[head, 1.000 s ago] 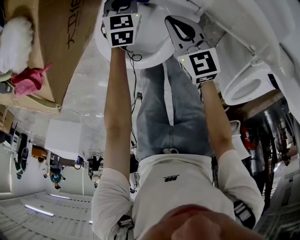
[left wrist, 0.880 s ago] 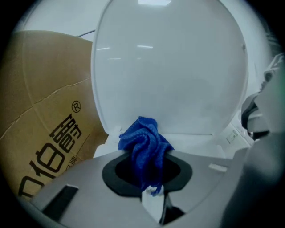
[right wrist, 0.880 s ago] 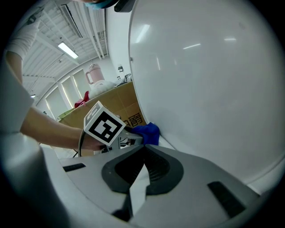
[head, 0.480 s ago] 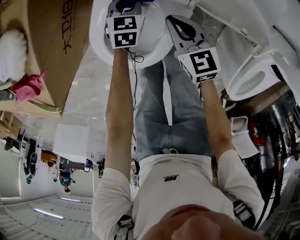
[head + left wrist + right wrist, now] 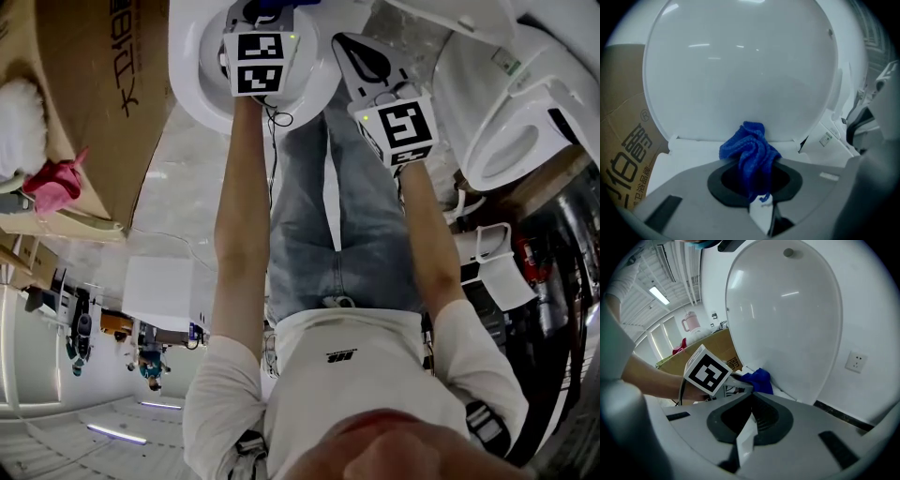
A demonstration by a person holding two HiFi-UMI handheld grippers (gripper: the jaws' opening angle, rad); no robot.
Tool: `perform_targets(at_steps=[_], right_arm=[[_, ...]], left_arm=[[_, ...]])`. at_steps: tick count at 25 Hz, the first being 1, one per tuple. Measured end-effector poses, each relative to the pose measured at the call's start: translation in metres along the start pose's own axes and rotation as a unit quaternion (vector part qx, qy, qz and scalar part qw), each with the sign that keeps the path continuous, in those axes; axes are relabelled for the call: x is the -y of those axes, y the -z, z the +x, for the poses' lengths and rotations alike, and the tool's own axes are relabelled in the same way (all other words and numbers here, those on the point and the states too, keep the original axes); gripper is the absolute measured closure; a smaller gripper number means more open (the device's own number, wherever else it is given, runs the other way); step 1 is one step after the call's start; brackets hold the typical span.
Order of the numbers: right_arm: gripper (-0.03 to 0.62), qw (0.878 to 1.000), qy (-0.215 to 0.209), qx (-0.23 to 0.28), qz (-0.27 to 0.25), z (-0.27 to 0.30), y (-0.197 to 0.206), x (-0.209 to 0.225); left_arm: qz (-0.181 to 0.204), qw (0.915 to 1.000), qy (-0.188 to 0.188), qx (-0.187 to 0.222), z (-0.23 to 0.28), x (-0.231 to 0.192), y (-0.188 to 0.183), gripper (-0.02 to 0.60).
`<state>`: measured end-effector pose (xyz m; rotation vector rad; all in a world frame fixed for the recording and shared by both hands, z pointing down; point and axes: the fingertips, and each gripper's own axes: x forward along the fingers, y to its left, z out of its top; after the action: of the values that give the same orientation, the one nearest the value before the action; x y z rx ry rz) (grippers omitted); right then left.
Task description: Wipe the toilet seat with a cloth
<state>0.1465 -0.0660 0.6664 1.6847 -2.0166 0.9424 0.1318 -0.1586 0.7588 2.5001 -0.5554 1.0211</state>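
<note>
My left gripper [image 5: 755,180] is shut on a bunched blue cloth [image 5: 750,151], which is held against the white toilet [image 5: 689,157] just below its raised lid [image 5: 740,70]. In the head view the left gripper [image 5: 262,14] reaches over the toilet [image 5: 192,70] at the top, with a bit of the blue cloth [image 5: 269,6] showing. My right gripper [image 5: 361,52] hovers to its right, jaws shut with nothing between them. The right gripper view shows that gripper [image 5: 751,401], the left gripper's marker cube [image 5: 708,372], the cloth [image 5: 758,379] and the lid [image 5: 787,319].
A cardboard box [image 5: 103,103] stands left of the toilet, with a pink rag [image 5: 52,178] and something white and fluffy [image 5: 19,122] on it. A second toilet [image 5: 511,141] is at the right. A wall socket [image 5: 856,363] sits beside the lid.
The left gripper with the cloth has shifted slightly right along the toilet. The head view has swung, so the toilets sit further left. The right gripper has barely moved.
</note>
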Motion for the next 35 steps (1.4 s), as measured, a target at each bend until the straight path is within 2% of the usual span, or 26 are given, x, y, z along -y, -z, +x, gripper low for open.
perform_targets(at_steps=[13,23,35], right_arm=[[0.599,0.999,0.041,0.011,0.026,-0.035,0.028,0.012],[0.599,0.997,0.059,0.02,0.039,-0.058,0.047,0.009],[0.599,0.997,0.06,0.024,0.042,-0.08,0.074,-0.006]], left_arm=[[0.039,0.9975,0.058,-0.01,0.015,0.067,0.011,0.506],[0.068,0.992,0.101,-0.034,0.013,0.106,0.03,0.506],[0.071,0.9892,0.117,-0.053,-0.007,0.141,0.072,0.506]])
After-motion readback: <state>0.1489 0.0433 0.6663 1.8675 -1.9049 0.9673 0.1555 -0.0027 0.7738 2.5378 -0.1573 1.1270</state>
